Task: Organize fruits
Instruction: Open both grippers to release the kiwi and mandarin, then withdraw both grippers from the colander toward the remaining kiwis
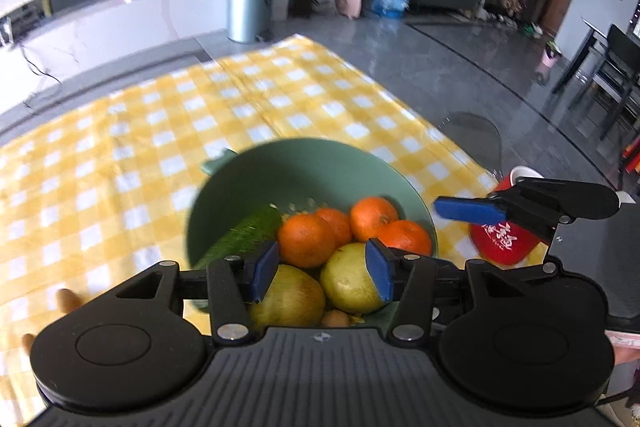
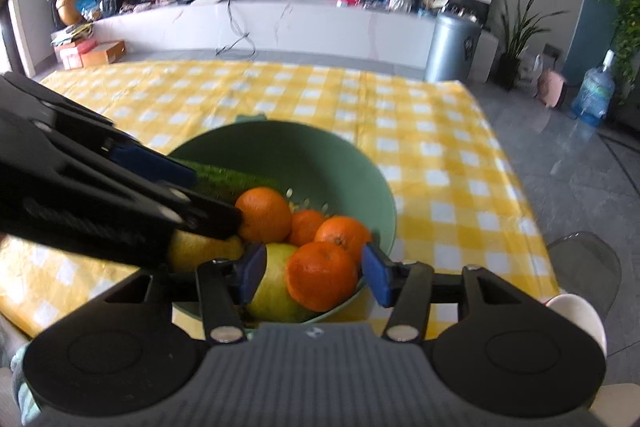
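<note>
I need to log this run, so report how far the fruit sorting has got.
Barely started, by the look of it. Done: nothing sits sorted on the yellow checked cloth. In hand: nothing; the left tongs and right tongs hover open over the green bowl. Left: the four oranges, two yellow-green pears and the cucumber all lie in the bowl.

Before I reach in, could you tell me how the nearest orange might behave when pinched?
The nearest orange looks round and smooth, so it would probably roll or squirt sideways. It rests against a pear, so that may shift too.
</note>
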Motion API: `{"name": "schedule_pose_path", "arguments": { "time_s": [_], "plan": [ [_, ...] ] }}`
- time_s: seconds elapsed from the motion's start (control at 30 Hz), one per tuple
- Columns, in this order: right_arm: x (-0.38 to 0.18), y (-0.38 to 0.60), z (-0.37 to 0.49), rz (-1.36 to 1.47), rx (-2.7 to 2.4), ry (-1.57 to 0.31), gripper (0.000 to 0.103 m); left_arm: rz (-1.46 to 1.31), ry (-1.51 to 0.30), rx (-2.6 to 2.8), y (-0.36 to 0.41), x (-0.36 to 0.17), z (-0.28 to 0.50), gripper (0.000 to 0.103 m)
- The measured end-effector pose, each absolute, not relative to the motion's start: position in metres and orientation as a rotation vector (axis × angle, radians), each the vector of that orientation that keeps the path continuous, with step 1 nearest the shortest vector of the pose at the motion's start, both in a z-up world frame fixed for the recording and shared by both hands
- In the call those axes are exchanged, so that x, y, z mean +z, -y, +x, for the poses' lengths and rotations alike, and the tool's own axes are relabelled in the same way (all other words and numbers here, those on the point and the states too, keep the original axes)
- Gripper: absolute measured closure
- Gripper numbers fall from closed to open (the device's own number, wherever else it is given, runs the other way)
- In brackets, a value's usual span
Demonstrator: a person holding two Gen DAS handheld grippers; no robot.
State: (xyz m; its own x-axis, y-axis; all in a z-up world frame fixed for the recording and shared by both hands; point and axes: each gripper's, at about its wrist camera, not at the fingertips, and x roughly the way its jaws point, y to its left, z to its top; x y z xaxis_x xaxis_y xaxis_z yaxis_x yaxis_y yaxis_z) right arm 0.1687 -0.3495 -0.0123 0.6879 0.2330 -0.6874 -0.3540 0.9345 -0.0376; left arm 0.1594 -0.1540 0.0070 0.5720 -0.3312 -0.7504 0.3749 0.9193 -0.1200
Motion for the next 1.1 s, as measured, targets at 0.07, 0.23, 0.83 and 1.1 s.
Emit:
{"name": "schedule_pose_path", "arguments": {
  "time_s": [0.07, 0.23, 0.83, 1.1],
  "plan": [
    [-0.007, 0.348, 0.163, -0.183, 0.302, -0.704, 0.042, 0.055, -0.845, -0.386, 0.147, 0.016, 0.152, 0.039],
    [0.005, 0.343, 0.149, -0.126, 0.265, -0.65, 0.036, 0.038, -0.803, -0.331, 0.125, 0.031, 0.136, 0.038],
    [0.007, 0.253, 0.089, 0.061, 0.382, -0.56, 0.03, 0.002, -0.718, -0.184, 0.042, 0.033, 0.088, 0.037],
    [-0.012, 0.216, 0.088, 0.009, 0.447, -0.599, 0.03, -0.051, -0.704, -0.125, 0.011, 0.024, 0.085, 0.037]
  ]
}}
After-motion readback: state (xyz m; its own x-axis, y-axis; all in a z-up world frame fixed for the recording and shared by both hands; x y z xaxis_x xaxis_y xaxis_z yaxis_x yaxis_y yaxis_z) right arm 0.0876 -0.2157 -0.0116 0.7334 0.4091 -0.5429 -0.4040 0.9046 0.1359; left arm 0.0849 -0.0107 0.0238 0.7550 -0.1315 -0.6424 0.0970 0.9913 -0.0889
